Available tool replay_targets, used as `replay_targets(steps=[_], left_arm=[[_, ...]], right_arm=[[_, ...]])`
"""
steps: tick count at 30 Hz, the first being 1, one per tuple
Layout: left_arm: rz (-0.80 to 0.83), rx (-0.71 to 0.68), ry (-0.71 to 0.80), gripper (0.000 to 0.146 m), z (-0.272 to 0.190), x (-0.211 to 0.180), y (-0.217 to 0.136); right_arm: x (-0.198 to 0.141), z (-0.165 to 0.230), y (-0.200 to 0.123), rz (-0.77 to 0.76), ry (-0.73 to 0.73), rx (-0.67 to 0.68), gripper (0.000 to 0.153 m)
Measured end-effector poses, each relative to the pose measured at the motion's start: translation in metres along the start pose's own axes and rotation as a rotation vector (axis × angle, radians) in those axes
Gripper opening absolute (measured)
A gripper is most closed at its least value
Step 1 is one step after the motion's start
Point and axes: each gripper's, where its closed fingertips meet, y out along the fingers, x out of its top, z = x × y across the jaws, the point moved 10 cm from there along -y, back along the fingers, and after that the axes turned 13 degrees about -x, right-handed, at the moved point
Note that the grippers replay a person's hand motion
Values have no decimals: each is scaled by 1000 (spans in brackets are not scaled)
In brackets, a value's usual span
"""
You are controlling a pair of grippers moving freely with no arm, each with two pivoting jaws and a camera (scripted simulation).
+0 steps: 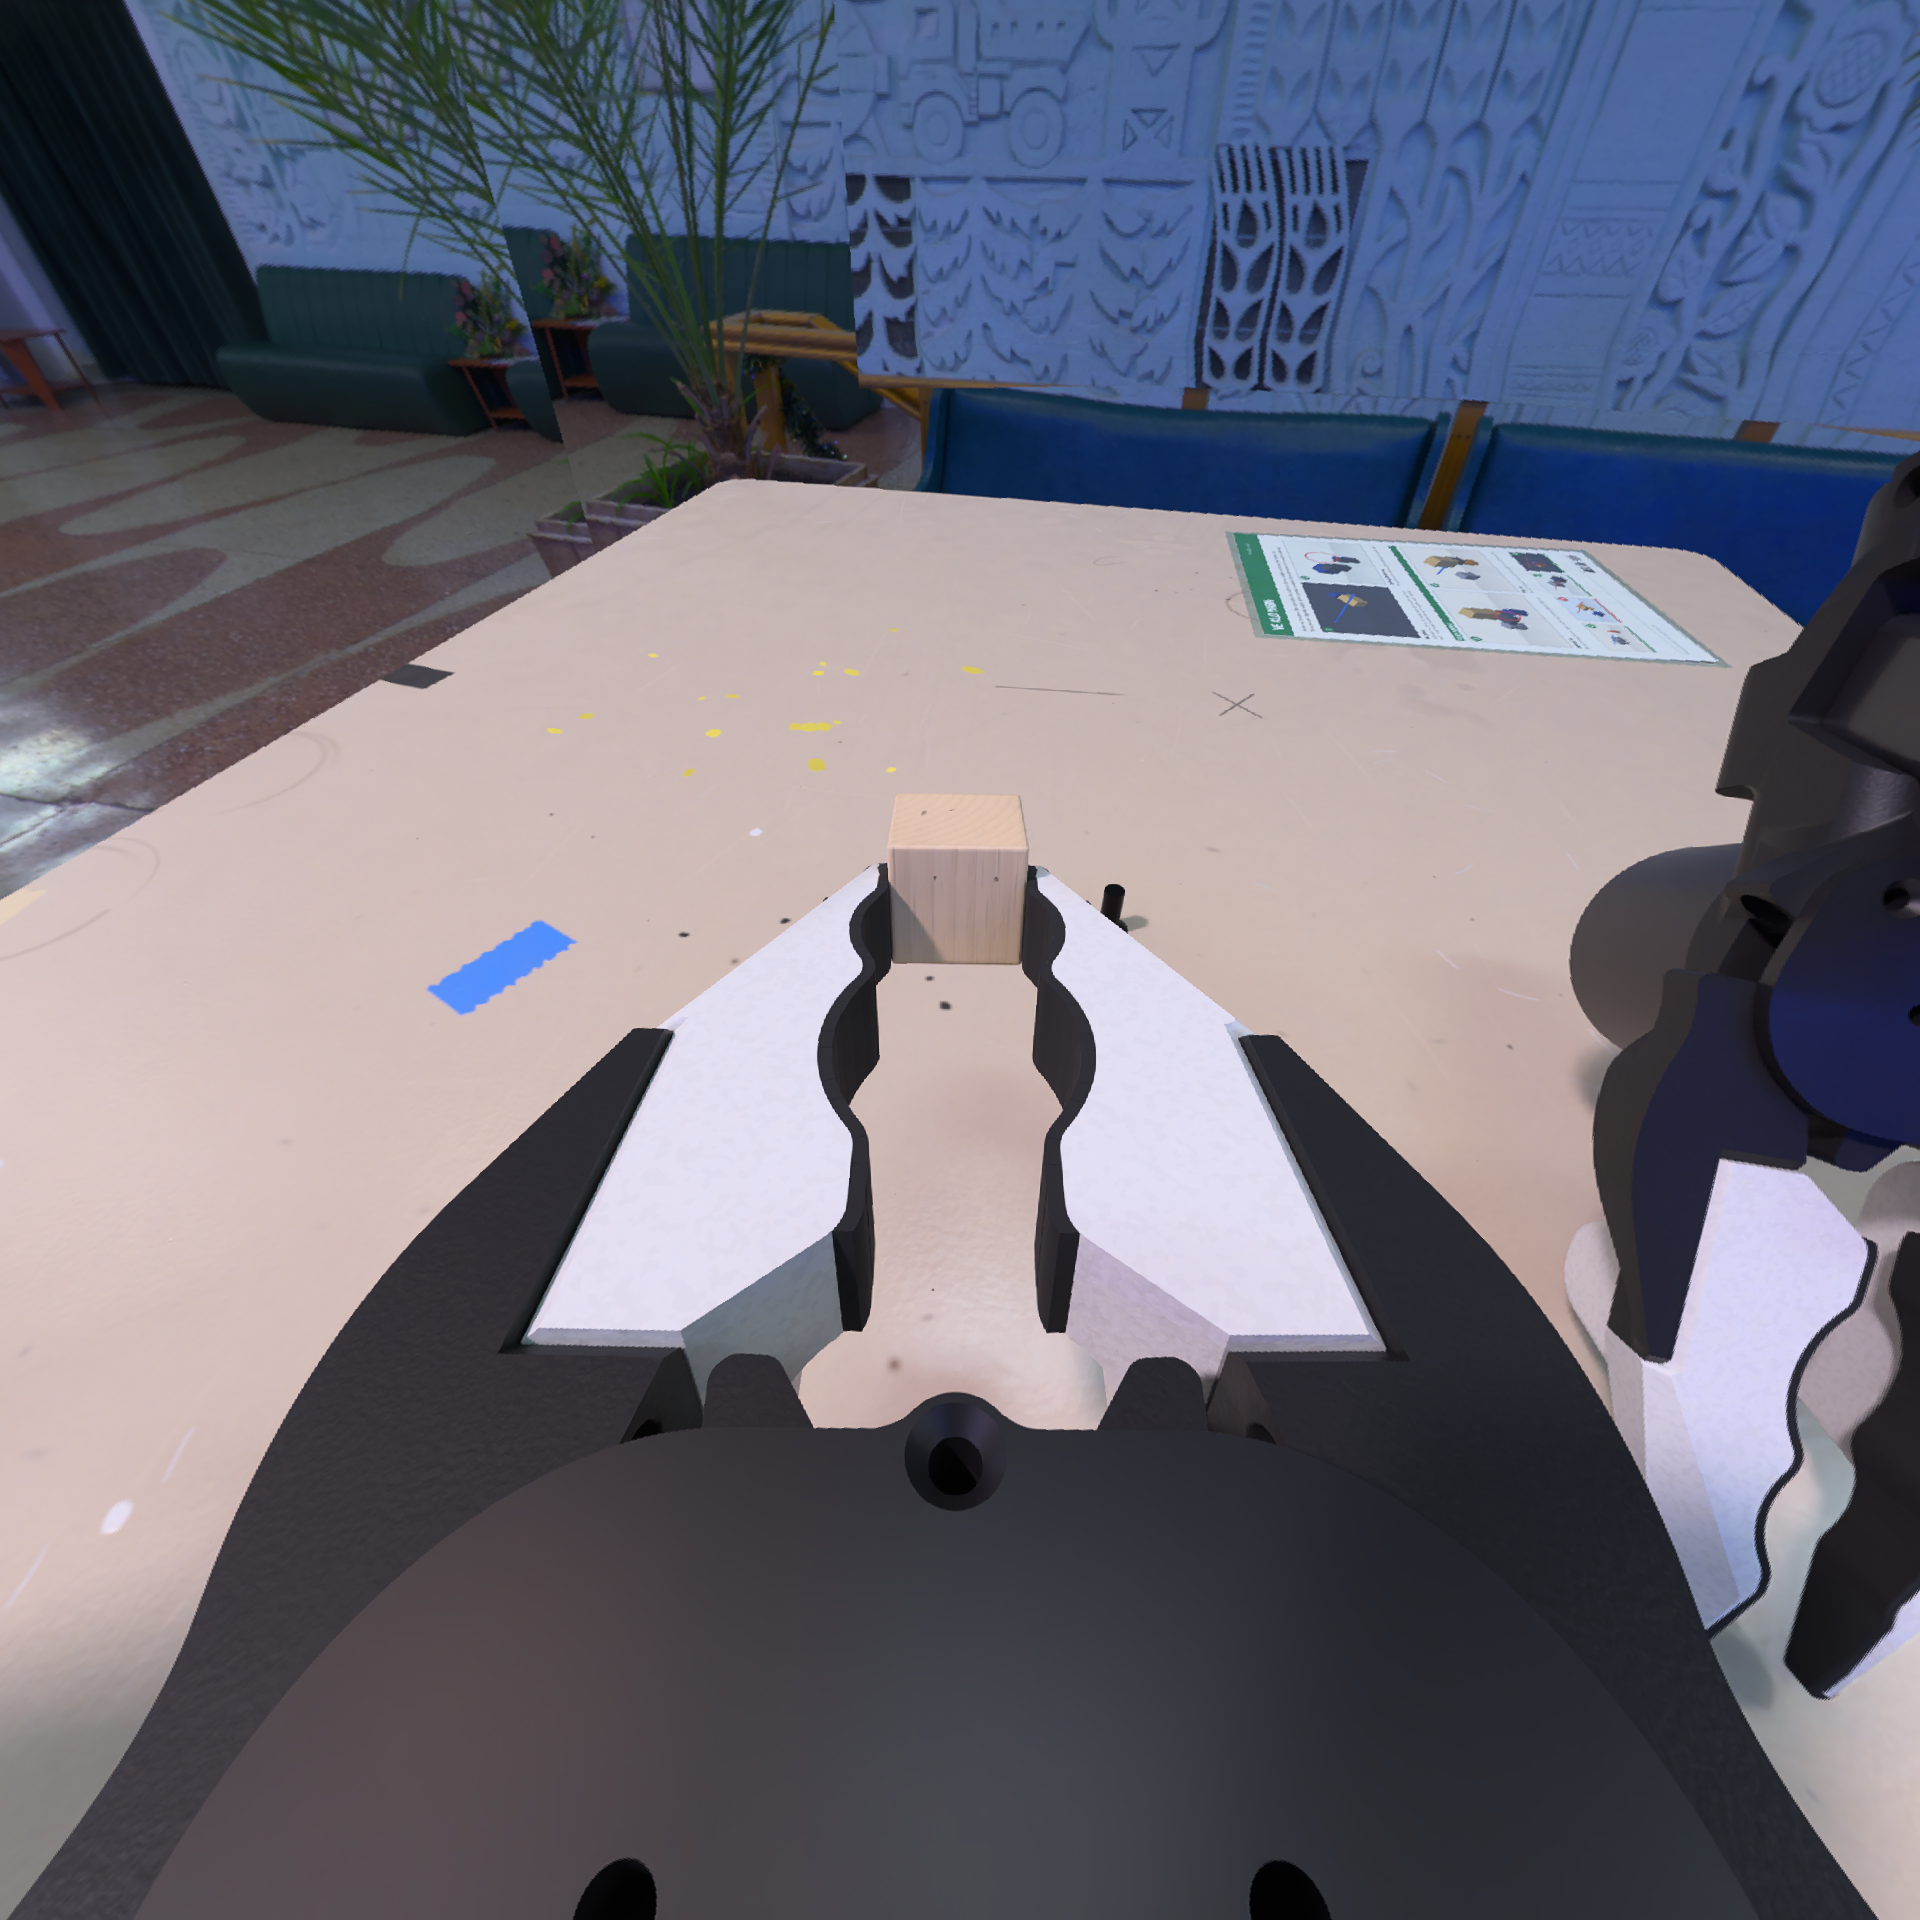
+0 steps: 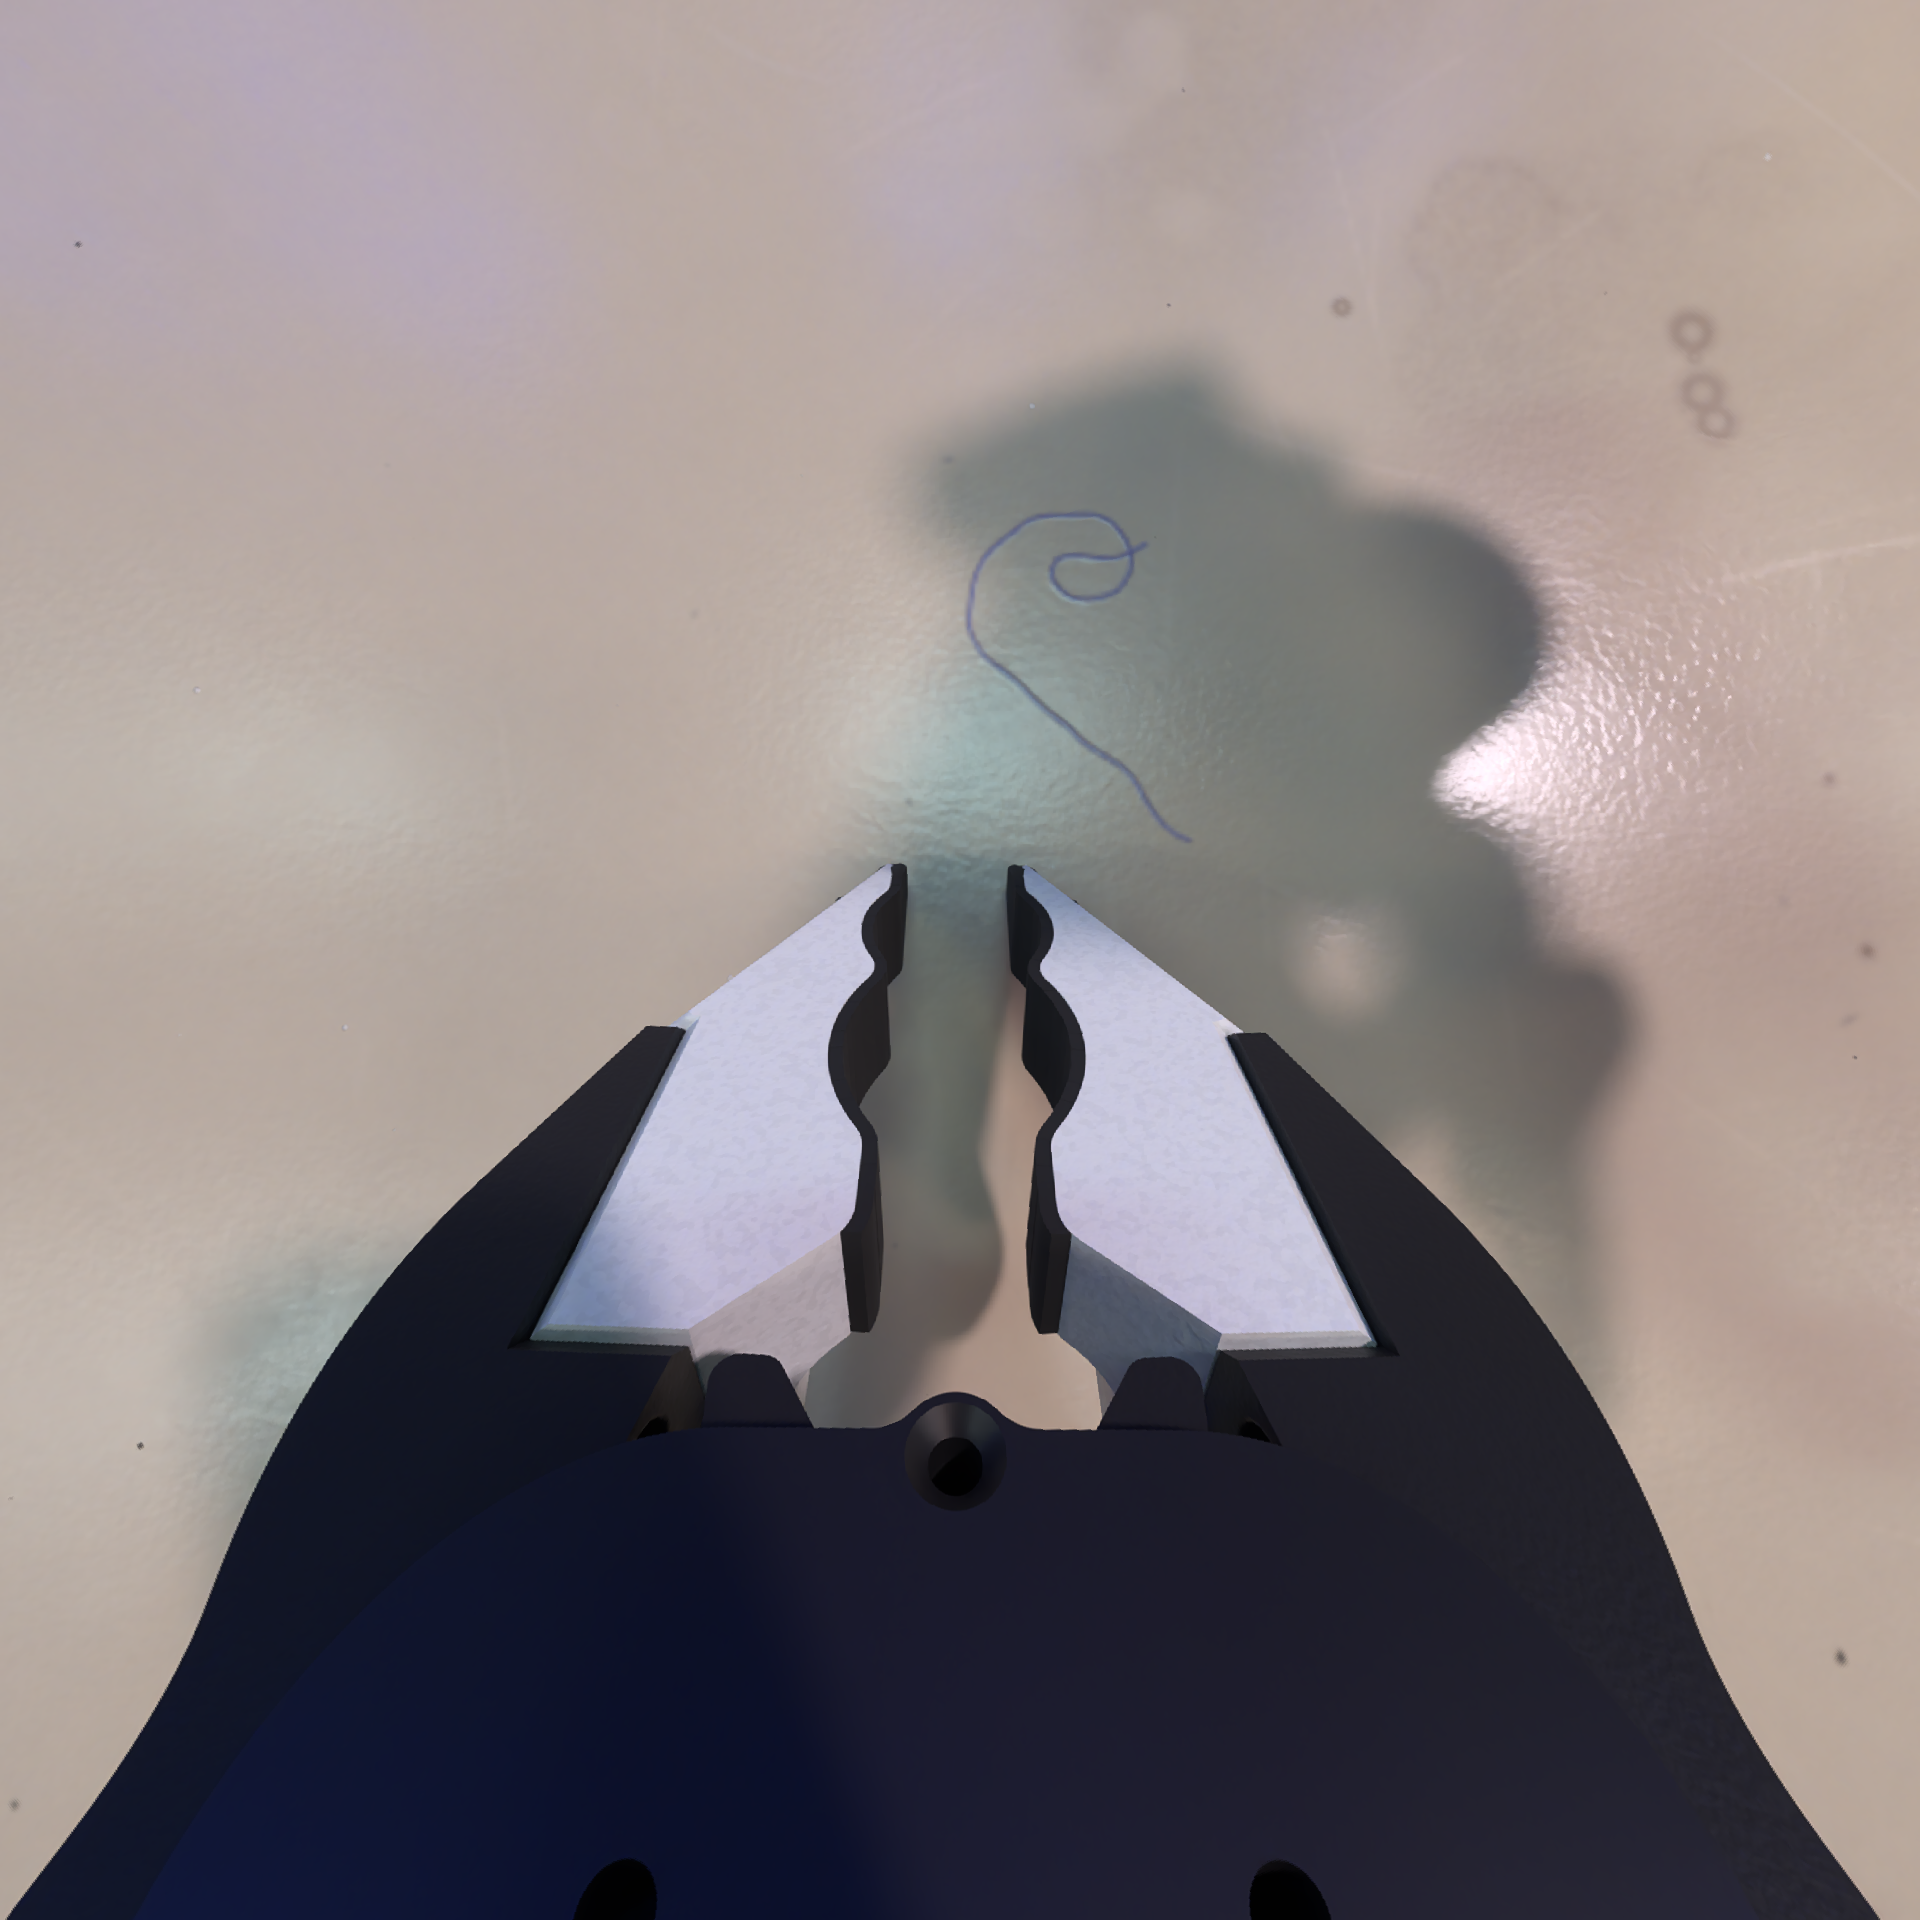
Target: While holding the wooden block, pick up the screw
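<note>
Pale wood sits between your left gripper's (image 1: 958,902) fingertips: the wooden block (image 1: 957,881) is pinched at its 2 side faces, upright, its lower edge at or just above the beige table (image 1: 312,1091); you cannot tell from this view whether it touches. Just beside the block's right side, past the right fingertip, a small black screw (image 1: 1115,902) stands on the table, partly hidden by that finger. A blue strip of tape (image 1: 502,966) lies well to the left, yellow paint specks (image 1: 810,726) are scattered beyond the block, and a printed sheet (image 1: 1455,597) lies near the far right corner.

Your right gripper (image 2: 956,878) points down at bare tabletop, its jaws narrow with a slim gap and nothing between them. A thin blue pen squiggle (image 2: 1049,623) marks the table (image 2: 416,520) just ahead of its tips, inside the gripper's own shadow. In the left wrist view that gripper (image 1: 1829,1621) hangs at the right edge, near the table.
</note>
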Motion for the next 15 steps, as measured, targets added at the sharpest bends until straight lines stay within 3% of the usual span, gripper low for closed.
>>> replay_targets(steps=[7, 15], left_arm=[[3, 0, 9, 24, -2, 1, 0], [15, -11, -9, 24, 0, -4, 3]], right_arm=[[-12, -23, -14, 20, 65, -34, 15], [-82, -119, -67, 226, 132, -322, 15]])
